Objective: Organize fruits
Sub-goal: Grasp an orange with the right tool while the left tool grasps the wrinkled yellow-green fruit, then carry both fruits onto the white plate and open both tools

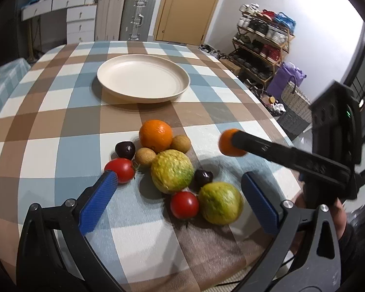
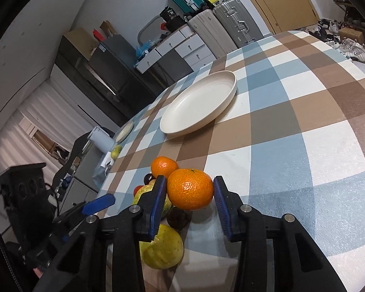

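Right tongs point(image 2: 189, 194): clamped on a mandarin point(image 2: 190, 189), lifted clear of the tabletop point(image 2: 304, 133).
Left tongs point(image 1: 177, 189): spread wide, holding nothing, over the fruit pile point(image 1: 172, 170).
Mandarin handling: light, soft-skinned, likely to bruise; best pinched across its widest part.
Plate point(image 2: 231, 90): bare, at 12 o'clock beyond the pile.

I am in a home, in a lived-in room that doubles as storage. My bench point(image 1: 60, 112) wears a checked cloth in blue, brown and white. Behind it stand two suitcases point(image 1: 137, 17) beside a wooden door point(image 1: 187, 7), with white drawers point(image 1: 81, 22) to their left. A shoe rack point(image 1: 262, 46) crammed with shoes fills the corner, a purple bag point(image 1: 283, 77) and a woven basket point(image 1: 295, 104) at its foot.
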The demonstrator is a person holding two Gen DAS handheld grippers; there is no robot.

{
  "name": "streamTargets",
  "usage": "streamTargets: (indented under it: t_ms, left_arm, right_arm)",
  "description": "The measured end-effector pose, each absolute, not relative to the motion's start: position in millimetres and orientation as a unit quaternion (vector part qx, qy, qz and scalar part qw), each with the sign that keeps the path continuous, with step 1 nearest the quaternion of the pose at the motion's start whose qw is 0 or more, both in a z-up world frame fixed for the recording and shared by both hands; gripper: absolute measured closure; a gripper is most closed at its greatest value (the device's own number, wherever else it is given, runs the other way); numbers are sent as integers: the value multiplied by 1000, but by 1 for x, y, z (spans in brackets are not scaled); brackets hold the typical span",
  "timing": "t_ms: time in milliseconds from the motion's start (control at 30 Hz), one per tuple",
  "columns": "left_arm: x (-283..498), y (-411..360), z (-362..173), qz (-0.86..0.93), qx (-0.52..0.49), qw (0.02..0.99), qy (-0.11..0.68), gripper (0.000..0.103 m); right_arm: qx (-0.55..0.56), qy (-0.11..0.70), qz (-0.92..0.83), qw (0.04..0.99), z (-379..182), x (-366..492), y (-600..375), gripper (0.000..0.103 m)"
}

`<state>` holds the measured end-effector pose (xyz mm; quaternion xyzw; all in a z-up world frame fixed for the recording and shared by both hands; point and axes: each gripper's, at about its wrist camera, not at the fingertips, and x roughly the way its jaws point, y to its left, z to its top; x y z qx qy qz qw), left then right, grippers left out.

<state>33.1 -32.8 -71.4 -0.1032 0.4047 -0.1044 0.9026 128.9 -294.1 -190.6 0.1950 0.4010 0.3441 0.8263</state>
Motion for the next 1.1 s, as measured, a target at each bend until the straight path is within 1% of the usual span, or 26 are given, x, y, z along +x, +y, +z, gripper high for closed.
streamTargets:
  t_ms: [100,167,333,433,567,600,633,800,1100]
  left_arm:
    - [44,-26,-74,-111,-125,895,414,6]
    - [51,-24,-77,-112,-135,890,421,10]
    - [66,-22,-86,-131,-158,872,444,29]
    - [70,-22,-92,-137,-164,866,453,33]
    - [76,-22,-100,-132,-167,858,467,49]
    - [76,-21,-101,-126,-169,859,466,60]
    - [77,-20,-102,-125,-171,858,468,61]
    - [79,-22,-104,-140,-170,857,465,63]
    - [73,-16,-94,-169,-188,860,444,64]
  right_arm:
    - [195,395,349,827,-189,128,-295,63]
    - [195,392,353,827,-188,128,-294,63]
    - [194,390,359,825,-188,131,-293,63]
    - [193,389,364,824,-188,132,-293,63]
    - [193,389,367,823,-188,133,-292,63]
    - [192,390,368,822,-188,134,-292,63]
    - [192,389,369,822,-187,134,-291,63]
    - [187,391,368,823,-187,136,-290,63]
    - [191,395,365,821,-187,140,-289,63]
